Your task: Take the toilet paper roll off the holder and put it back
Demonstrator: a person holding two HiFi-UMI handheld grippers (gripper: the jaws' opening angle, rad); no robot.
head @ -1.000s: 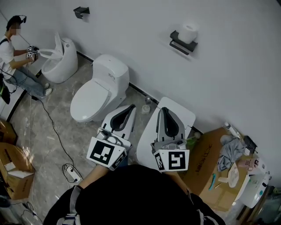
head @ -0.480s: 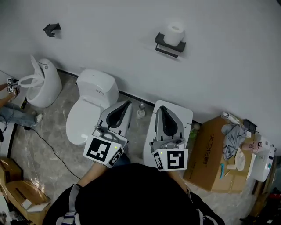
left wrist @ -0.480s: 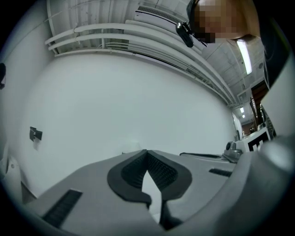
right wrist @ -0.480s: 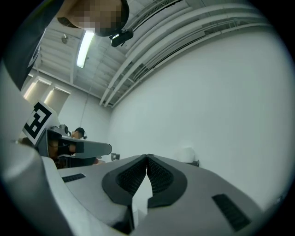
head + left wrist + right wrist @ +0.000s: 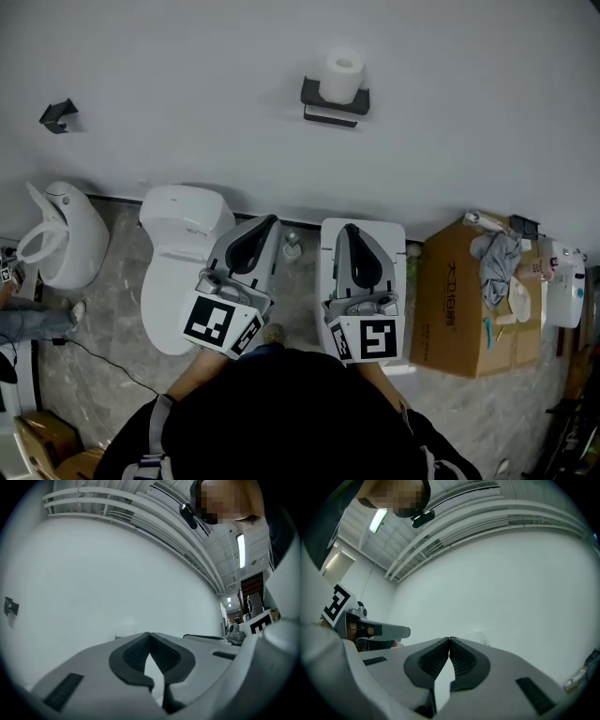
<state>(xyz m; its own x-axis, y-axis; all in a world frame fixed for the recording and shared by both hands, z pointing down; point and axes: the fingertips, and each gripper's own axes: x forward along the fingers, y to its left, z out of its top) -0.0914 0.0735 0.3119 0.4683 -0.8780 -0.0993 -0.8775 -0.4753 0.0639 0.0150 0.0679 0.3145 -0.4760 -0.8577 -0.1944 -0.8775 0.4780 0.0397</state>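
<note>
A white toilet paper roll (image 5: pixel 343 75) stands upright on a black wall holder (image 5: pixel 334 101), high on the white wall. Both grippers hang well below it, side by side, pointing at the wall. My left gripper (image 5: pixel 270 221) is shut with nothing in it; its ribbed pads (image 5: pixel 161 656) touch at the tips in the left gripper view. My right gripper (image 5: pixel 351 228) is shut and empty too, pads (image 5: pixel 436 658) meeting in the right gripper view. Both gripper views show mostly bare wall; the roll is not clear in either.
A white toilet (image 5: pixel 183 244) stands under the left gripper and another toilet's cistern (image 5: pixel 389 234) under the right. A third toilet (image 5: pixel 61 234) stands at far left. A cardboard box (image 5: pixel 464 309) with a cloth sits at right. A second black holder (image 5: pixel 58 114) hangs empty on the wall.
The whole scene has swung round: the roll and holder went from the upper right to straight above the grippers. Both grippers stay shut and side by side.
</note>
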